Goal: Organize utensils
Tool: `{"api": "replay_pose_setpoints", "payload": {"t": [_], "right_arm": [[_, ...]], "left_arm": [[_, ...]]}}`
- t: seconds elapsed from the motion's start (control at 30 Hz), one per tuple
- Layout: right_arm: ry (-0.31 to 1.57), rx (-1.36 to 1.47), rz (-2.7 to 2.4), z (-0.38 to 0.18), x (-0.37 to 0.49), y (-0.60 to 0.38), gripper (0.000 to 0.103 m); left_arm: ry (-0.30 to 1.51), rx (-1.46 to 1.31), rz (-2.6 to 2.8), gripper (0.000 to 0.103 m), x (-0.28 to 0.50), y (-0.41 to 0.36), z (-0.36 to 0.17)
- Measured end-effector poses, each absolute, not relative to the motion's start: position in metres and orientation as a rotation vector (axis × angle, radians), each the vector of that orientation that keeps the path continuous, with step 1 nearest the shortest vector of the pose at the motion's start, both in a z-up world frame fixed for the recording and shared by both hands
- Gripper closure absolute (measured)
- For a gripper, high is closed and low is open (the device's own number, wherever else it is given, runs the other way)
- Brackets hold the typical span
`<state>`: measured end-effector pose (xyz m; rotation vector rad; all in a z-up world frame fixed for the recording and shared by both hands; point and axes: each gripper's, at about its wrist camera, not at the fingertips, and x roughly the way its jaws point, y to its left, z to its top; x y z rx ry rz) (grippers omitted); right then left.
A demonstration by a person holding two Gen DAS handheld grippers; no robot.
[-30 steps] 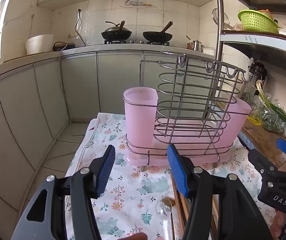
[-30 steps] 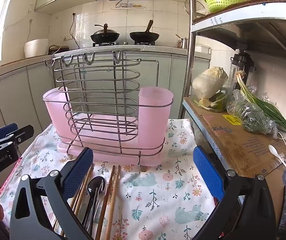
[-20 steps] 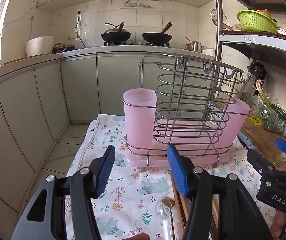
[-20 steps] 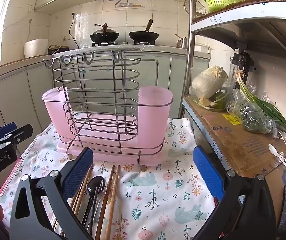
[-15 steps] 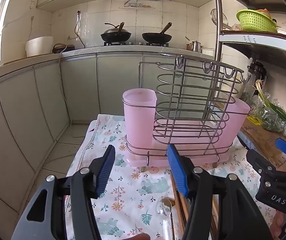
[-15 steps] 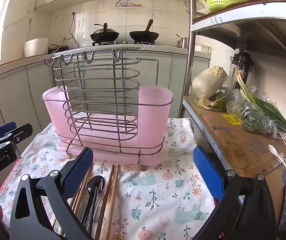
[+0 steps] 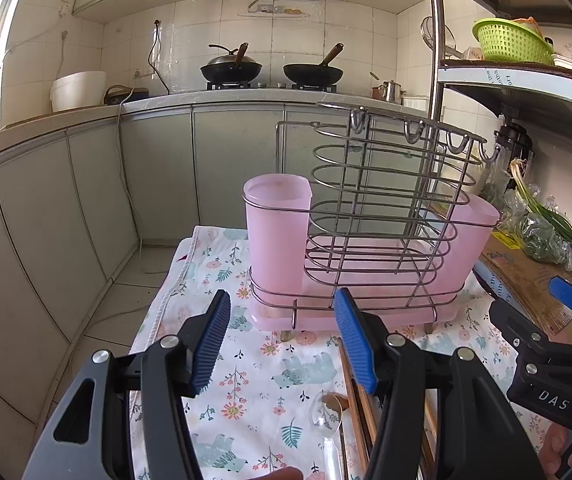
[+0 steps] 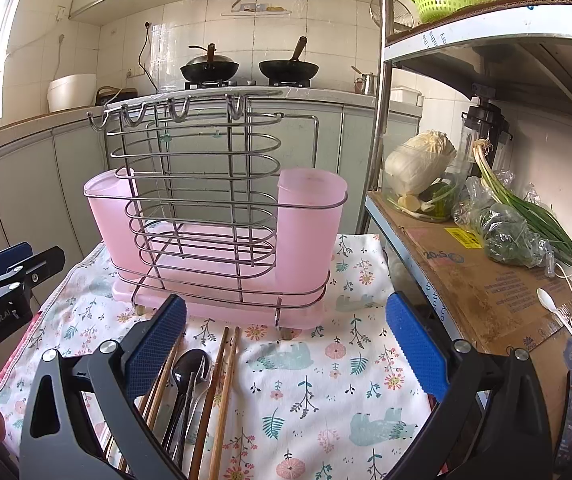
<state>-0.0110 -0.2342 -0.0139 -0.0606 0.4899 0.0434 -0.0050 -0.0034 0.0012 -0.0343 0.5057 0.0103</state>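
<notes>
Chopsticks (image 8: pixel 221 380) + spoons (image 8: pixel 189 364): light, stiff, thin, prob. slippery; lying flat on floral cloth (image 8: pixel 326 380) over desk, in front of pink wire-framed holder (image 8: pixel 221 240). Best pinched mid-shaft, one at a time. Right tongs (image 8: pixel 286 344) wide apart, empty, w/ utensils just under left finger. Left tongs (image 7: pixel 281 344) moderately apart, empty, utensils below right finger, not touching.

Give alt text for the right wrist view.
Open right gripper hovers over chopsticks and a black spoon on a floral cloth, facing an empty wire rack with pink cups.
</notes>
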Motion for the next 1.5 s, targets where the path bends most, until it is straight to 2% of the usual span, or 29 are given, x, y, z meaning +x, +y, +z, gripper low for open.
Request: {"api": "replay_pose_setpoints", "payload": {"t": [1.5], "right_arm": [[0.494,-0.066,0.042,-0.014,-0.0126,-0.2338,0.003]], "left_arm": [[0.516,-0.039,0.007,0.049,-0.0032,-0.0028,-0.0058]]}}
